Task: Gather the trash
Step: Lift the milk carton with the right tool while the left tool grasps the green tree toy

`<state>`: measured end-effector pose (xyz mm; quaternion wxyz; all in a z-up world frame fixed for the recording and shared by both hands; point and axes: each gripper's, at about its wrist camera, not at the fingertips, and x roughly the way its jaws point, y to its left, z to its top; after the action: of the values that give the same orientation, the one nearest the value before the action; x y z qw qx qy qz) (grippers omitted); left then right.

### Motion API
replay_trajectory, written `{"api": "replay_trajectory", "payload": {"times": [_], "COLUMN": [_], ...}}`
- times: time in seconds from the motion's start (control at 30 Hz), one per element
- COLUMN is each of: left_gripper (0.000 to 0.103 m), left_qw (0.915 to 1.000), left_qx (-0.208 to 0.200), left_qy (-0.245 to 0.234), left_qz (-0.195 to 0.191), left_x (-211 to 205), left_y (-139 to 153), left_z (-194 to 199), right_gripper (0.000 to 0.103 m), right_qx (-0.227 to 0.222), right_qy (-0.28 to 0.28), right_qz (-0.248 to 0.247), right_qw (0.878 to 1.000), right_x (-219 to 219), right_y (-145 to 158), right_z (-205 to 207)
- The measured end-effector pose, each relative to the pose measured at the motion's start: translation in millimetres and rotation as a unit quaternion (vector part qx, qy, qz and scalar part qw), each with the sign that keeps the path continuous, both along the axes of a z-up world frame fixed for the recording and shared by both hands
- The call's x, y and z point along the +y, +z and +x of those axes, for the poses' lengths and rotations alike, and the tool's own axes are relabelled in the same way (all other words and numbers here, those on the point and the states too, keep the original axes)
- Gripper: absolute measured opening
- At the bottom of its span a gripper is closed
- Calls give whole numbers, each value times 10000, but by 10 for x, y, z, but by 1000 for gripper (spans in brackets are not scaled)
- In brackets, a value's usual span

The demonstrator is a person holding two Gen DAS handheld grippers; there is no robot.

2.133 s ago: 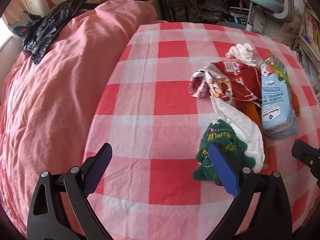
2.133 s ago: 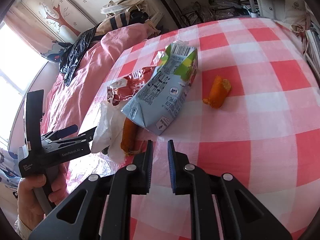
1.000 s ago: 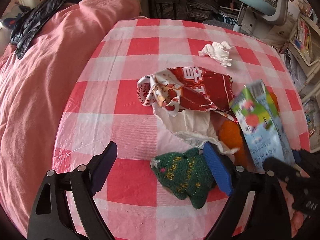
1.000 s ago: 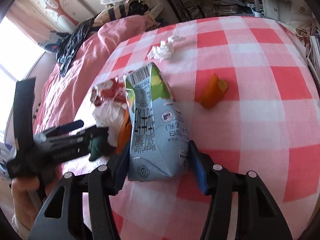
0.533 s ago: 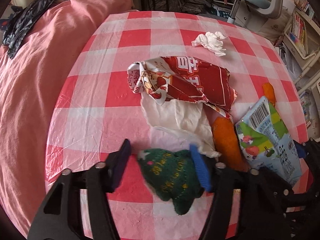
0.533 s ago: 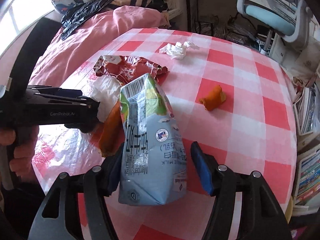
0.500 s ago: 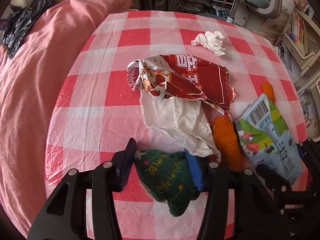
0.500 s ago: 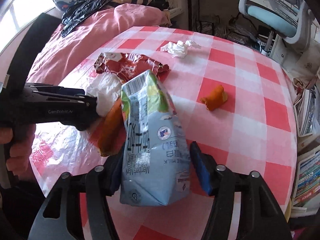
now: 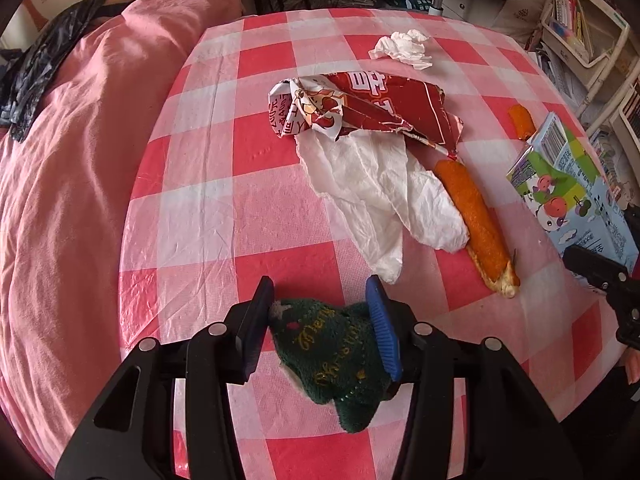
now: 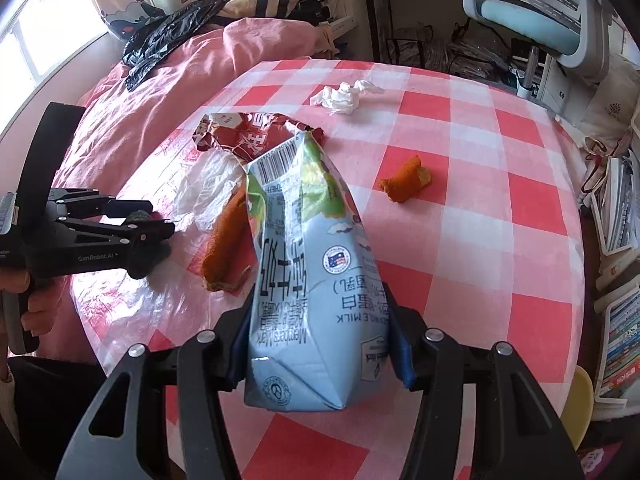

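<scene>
A green knitted Christmas tree (image 9: 336, 352) with gold lettering sits between the blue pads of my left gripper (image 9: 320, 292), which is shut on it just above the checked tablecloth (image 9: 240, 160). My right gripper (image 10: 318, 320) is shut on a light blue milk carton (image 10: 316, 288) and holds it tilted above the table. The carton (image 9: 572, 196) also shows at the right edge of the left wrist view. On the cloth lie a torn red snack wrapper (image 9: 368, 108), a white plastic glove (image 9: 380, 192), a long orange peel (image 9: 476, 220), a small orange piece (image 10: 406, 182) and a crumpled tissue (image 10: 346, 96).
Pink bedding (image 9: 72, 160) with a black garment (image 10: 168, 32) borders the table's left side. A blue-grey office chair (image 10: 536, 12) stands behind the table. Shelves of books (image 10: 620, 320) line the right. A person's hand (image 10: 36, 308) holds the left gripper's handle.
My left gripper's jaws have closed on the green knitted tree, which lay loose between them a second ago. The right gripper has raised and rolled the carton it was holding.
</scene>
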<state>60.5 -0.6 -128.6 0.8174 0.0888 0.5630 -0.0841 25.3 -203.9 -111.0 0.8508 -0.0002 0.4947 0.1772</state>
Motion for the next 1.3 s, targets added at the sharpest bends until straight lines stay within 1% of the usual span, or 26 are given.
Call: {"api": "replay_trajectory", "payload": {"times": [0.03,0.1,0.13,0.17,0.23,0.33,0.4,0.47,0.5,0.53,0.57,0.63,0.67,0.77,0.83,0.87,0.9,0.93,0.97,1.0,1.07,1.1,1.2,1.3], "left_gripper": [45,38,21,16,13,13,13,14,16,27,43,62,66,72,72,72,71,64,48,40,33,32,31,31], "left_qw": [10000,9999,9999,9997,9994,9981,9979,9981,9983,9986,9987,9983,9982,9987,9987,9981,9970,9963,9964,9966,9963,9964,9962,9945], "left_qx": [3,-18,-31,6,-150,-364,-420,-386,-344,-286,-250,-241,-189,-124,-4,9,-6,18,10,50,-68,-104,-337,-692], "left_qy": [-11,6,-4,-15,-108,-345,-459,-486,-476,-445,-412,-412,-440,-397,-407,-456,-523,-605,-687,-717,-743,-745,-748,-783], "left_qz": [-20,-104,-152,-250,-277,-356,-160,-22,35,68,138,331,361,301,303,419,566,617,501,390,420,382,293,71], "left_x": [-4,-11,-20,-30,-90,-222,-281,-261,-236,-206,-186,-166,-164,-126,-122,-143,-168,-188,-197,-201,-220,-228,-295,-411], "left_y": [5,32,54,79,192,365,402,394,373,343,308,242,213,163,106,74,47,24,35,49,85,106,229,442], "left_z": [-8,-31,-45,-52,-105,-199,-243,-259,-263,-270,-281,-314,-325,-336,-336,-351,-371,-389,-408,-413,-431,-431,-438,-460], "right_gripper": [55,55,55,55,55,54,55,55,54,54,55,55,55,55,55,55,55,55,54,55,55,55,54,55], "right_qx": [-4,-35,-53,-73,-120,-182,-191,-196,-198,-199,-197,-191,-190,-200,-189,-182,-178,-175,-173,-170,-190,-207,-341,-532], "right_qy": [17,29,16,-4,-56,-122,-181,-205,-205,-200,-190,-167,-158,-127,-106,-102,-98,-95,-96,-96,-96,-95,-115,-153], "right_qz": [-30,-51,-50,-48,-34,-26,-23,-36,-47,-55,-63,-66,-61,-54,-65,-68,-70,-73,-78,-80,-85,-76,-72,-95], "right_qw": [10000,10000,10000,10000,9999,9998,9997,9996,9996,9996,9996,9997,9997,9997,9997,9998,9998,9998,9998,9998,9997,9997,9993,9984], "right_x": [1,-11,-21,-33,-70,-131,-170,-192,-198,-201,-200,-187,-182,-156,-142,-141,-141,-143,-145,-146,-150,-151,-162,-190], "right_y": [2,21,32,46,81,118,123,116,113,110,104,94,91,91,80,73,69,67,64,62,67,70,120,179], "right_z": [-16,-50,-61,-70,-98,-146,-169,-185,-191,-197,-197,-193,-194,-189,-183,-189,-186,-184,-185,-186,-190,-190,-209,-235]}}
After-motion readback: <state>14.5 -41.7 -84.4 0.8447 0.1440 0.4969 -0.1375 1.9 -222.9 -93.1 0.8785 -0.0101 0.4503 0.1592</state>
